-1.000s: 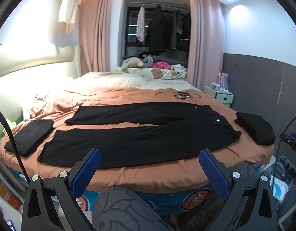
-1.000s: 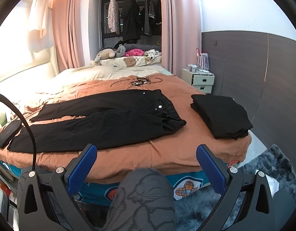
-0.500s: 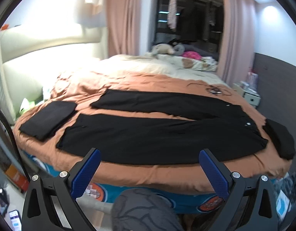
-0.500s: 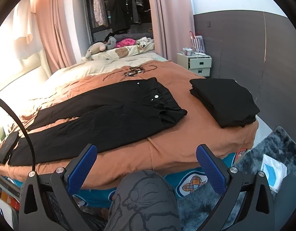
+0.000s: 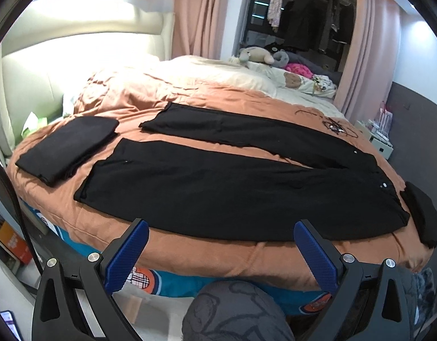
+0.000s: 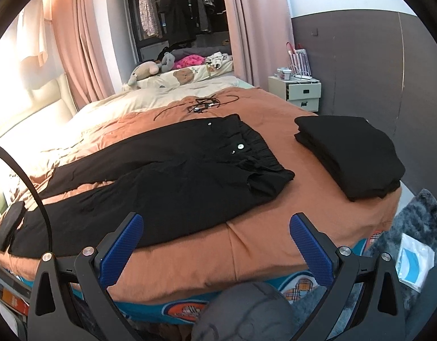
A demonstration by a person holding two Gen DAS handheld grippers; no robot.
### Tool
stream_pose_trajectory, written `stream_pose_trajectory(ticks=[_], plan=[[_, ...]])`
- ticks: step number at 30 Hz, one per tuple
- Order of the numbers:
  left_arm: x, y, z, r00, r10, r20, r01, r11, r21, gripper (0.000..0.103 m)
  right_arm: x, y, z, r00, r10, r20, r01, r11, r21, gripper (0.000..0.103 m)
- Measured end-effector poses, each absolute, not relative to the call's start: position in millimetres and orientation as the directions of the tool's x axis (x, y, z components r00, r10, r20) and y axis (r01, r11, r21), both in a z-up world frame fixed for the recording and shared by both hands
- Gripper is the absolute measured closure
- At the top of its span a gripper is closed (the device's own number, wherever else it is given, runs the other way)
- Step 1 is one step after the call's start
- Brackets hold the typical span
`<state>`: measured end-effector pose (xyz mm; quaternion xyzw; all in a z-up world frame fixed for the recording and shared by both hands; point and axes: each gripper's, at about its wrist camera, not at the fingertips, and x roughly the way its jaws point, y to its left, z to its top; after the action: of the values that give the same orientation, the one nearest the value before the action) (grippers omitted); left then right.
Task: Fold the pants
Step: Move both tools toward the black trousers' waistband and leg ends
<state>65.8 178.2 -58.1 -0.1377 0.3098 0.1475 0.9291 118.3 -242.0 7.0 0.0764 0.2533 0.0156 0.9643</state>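
Black pants [image 5: 246, 182] lie flat, unfolded, on orange bedspread [image 5: 224, 253]; legs point left, waistband right. Near leg edge sits just beyond left gripper [image 5: 221, 244], not touching. Left gripper spread wide, holding nothing. Right gripper [image 6: 215, 236] likewise spread, empty, short of pants. Folded black stack [image 6: 351, 153] right of waistband; another folded black piece [image 5: 68, 145] left of leg hems.

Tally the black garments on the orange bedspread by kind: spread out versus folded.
Spread-out pants: 1
Folded piles: 2 (right pile, left pile)
Total: 3 black items. How many garments each pile holds cannot be told.
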Motion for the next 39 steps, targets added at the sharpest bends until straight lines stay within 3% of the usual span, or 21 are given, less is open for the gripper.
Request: stream_pose_trajectory(ticks=[7, 15, 24, 35, 39], plan=[[78.9, 206.7, -78.7, 0.746, 0.200, -0.635, -0.408, 0.891, -0.198, 0.000, 153.4, -234.3, -9.2, 0.838, 0.071, -0.541, -0.022, 0.995, 0.097, 0.000], [87.8, 242.8, -101.8, 0.731, 0.178, -0.658, -0.459, 0.842, -0.283, 0.001, 190.3, -238.9, -15.5, 0.804, 0.096, -0.586, -0.005, 0.988, 0.155, 0.000], [88.4, 275.1, -116.9, 0.673, 0.229, -0.704, -0.543, 0.798, -0.260, 0.001, 230.6, -253.6, -23.9, 0.763, 0.173, -0.623, -0.063, 0.979, 0.195, 0.000], [77.5, 320.1, -124.6, 0.595, 0.342, -0.727, -0.666, 0.716, -0.209, 0.001, 266.6, -282.0, -34.1, 0.692, 0.151, -0.706, 0.008, 0.976, 0.216, 0.000], [72.9, 332.4, -128.5, 0.599, 0.337, -0.726, -0.687, 0.683, -0.249, 0.001, 271.1, -289.0, -34.5, 0.695, 0.133, -0.707, 0.044, 0.973, 0.226, 0.000]])
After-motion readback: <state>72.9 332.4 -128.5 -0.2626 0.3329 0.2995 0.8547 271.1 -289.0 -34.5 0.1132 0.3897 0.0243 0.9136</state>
